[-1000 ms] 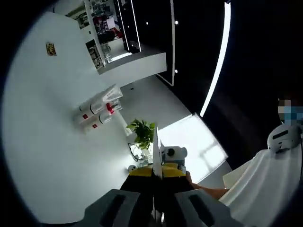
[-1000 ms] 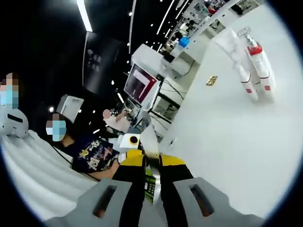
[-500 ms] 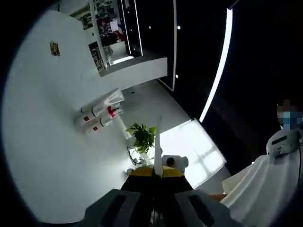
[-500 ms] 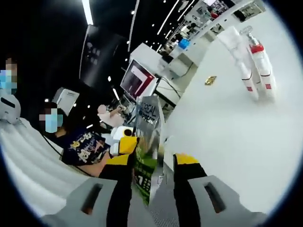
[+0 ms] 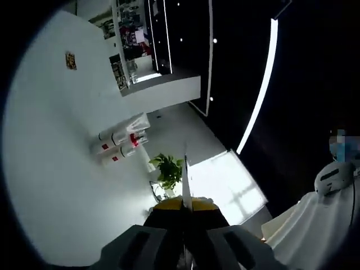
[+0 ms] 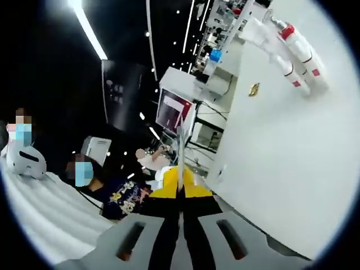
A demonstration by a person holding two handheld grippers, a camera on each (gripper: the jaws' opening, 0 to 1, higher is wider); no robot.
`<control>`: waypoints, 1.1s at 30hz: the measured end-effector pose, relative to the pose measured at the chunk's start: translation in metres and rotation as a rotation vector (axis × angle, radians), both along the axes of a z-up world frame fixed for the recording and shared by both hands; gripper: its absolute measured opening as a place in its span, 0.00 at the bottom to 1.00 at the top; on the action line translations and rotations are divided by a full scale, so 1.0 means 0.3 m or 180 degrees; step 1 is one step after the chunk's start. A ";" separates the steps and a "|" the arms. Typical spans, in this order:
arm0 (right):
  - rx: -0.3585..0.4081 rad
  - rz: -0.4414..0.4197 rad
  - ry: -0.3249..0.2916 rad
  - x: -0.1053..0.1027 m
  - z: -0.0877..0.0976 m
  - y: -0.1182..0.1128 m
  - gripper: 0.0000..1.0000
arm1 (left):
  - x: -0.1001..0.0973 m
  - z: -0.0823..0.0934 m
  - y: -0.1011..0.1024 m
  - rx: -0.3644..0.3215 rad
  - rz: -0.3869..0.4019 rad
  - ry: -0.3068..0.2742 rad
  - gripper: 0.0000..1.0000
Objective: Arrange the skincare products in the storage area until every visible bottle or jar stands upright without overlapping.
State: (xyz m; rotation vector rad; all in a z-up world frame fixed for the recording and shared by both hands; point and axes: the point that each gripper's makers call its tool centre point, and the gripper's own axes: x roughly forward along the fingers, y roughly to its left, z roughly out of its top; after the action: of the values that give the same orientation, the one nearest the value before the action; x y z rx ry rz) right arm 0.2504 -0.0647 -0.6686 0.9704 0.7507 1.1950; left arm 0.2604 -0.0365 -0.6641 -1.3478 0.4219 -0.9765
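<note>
**Inspector:** Start with the products. Where do they sit?

**Operator:** From my station, the skincare bottles [image 5: 119, 145] lie in a tight cluster on the white worktop [image 5: 50, 185], touching one another, white bodies with red labels. In the right gripper view the same cluster [image 6: 292, 56] sits toward a far edge of the worktop [image 6: 281, 163], one bottle with a red collar under a clear pump top. They appear to lie on their sides rather than stand, though the tilt of both views leaves me unsure.

**Inspector:** Anything else on that surface?

**Operator:** A small gold-coloured item [image 6: 254, 89], well apart from the bottles; I cannot tell what it is.

**Inspector:** Left gripper?

**Operator:** The left gripper [image 5: 186, 209] has its yellow-tipped jaws pressed together on a thin flat sheet [image 5: 185, 183], seen edge-on, rising between them. It is well apart from the bottles.

**Inspector:** Right gripper?

**Operator:** The right gripper [image 6: 179, 188] likewise has its jaws closed onto a thin sheet [image 6: 181, 152] seen edge-on, off the worktop's edge.

**Inspector:** Surroundings?

**Operator:** A potted plant [image 5: 167, 169] past the worktop's edge, a shelving unit [image 5: 135, 39] beyond, ceiling light strips [image 5: 260, 90], a monitor [image 6: 173, 111], and a seated person in a dark printed shirt [image 6: 121, 197].
</note>
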 end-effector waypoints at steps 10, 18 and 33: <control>0.0139 -0.0322 0.0116 0.077 0.038 -0.075 0.00 | -0.036 -0.029 -0.050 0.0152 -0.0273 -0.0019 0.02; -0.0017 -0.0467 -0.0174 0.100 0.048 -0.040 0.19 | -0.030 -0.028 -0.040 0.0111 -0.0244 0.0044 0.01; -0.0104 0.0037 -0.0163 0.073 0.075 -0.026 0.01 | -0.069 -0.008 -0.092 -0.0021 -0.0525 0.0042 0.05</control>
State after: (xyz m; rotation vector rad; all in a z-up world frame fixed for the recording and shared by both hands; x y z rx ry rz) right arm 0.2722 -0.0724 -0.6461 0.9063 0.7339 1.2100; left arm 0.2397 -0.0641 -0.6666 -1.3416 0.5471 -1.1058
